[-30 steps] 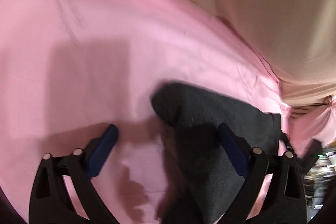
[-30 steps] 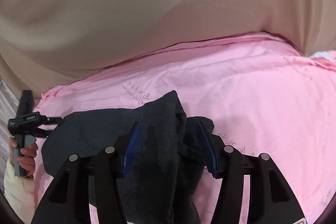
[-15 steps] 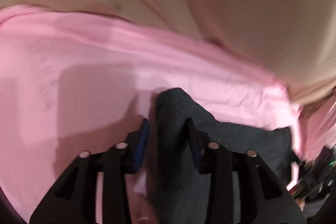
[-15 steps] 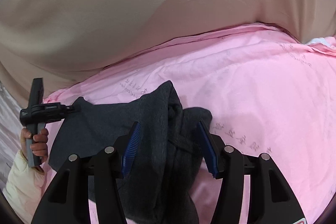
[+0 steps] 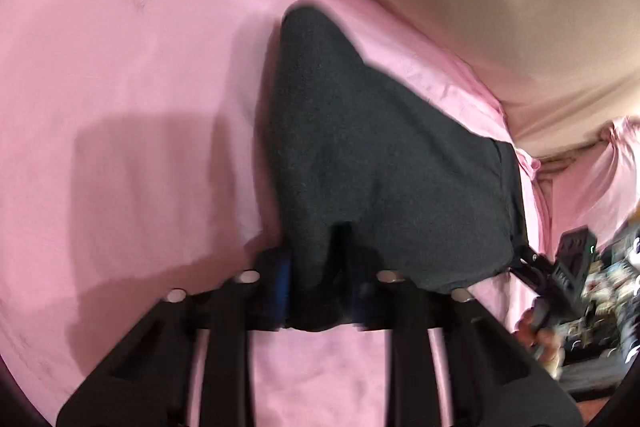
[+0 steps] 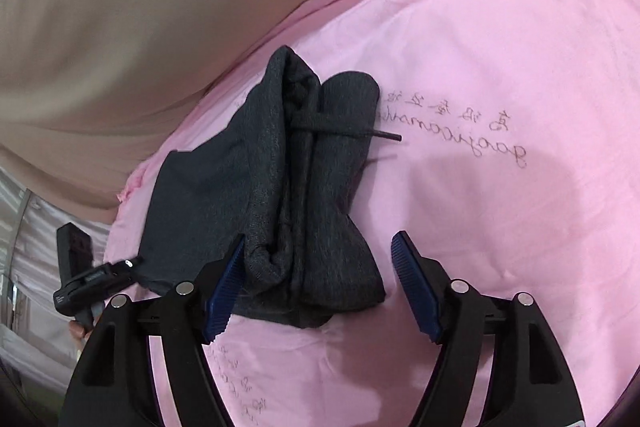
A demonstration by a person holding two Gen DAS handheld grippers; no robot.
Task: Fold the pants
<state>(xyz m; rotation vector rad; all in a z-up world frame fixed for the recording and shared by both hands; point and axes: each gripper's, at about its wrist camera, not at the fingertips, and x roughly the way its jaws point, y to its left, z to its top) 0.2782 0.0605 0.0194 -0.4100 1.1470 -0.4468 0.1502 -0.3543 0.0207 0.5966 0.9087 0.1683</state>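
Dark grey pants (image 5: 360, 155) lie bunched on a pink sheet (image 5: 140, 87). My left gripper (image 5: 320, 287) is shut on a fold of the pants' near edge and lifts it; the cloth hides the right fingertip. In the right wrist view the pants (image 6: 304, 195) lie folded lengthwise, waist end rumpled, with a drawstring (image 6: 376, 135) sticking out to the right. My right gripper (image 6: 320, 283) is open, its blue pads either side of the pants' near end, not gripping. The left gripper (image 6: 92, 279) shows at the pants' left edge there.
A beige sheet (image 6: 140, 7) covers the surface beyond the pink sheet's far edge. The pink sheet carries printed script (image 6: 472, 131) right of the pants. The right gripper's handle and hand (image 5: 560, 287) show at the left wrist view's right edge, with clutter behind.
My left gripper closed on the pants' edge and lifted it. My right gripper let go of the pants, opened wider and drew back; the pants now lie flatter on the sheet.
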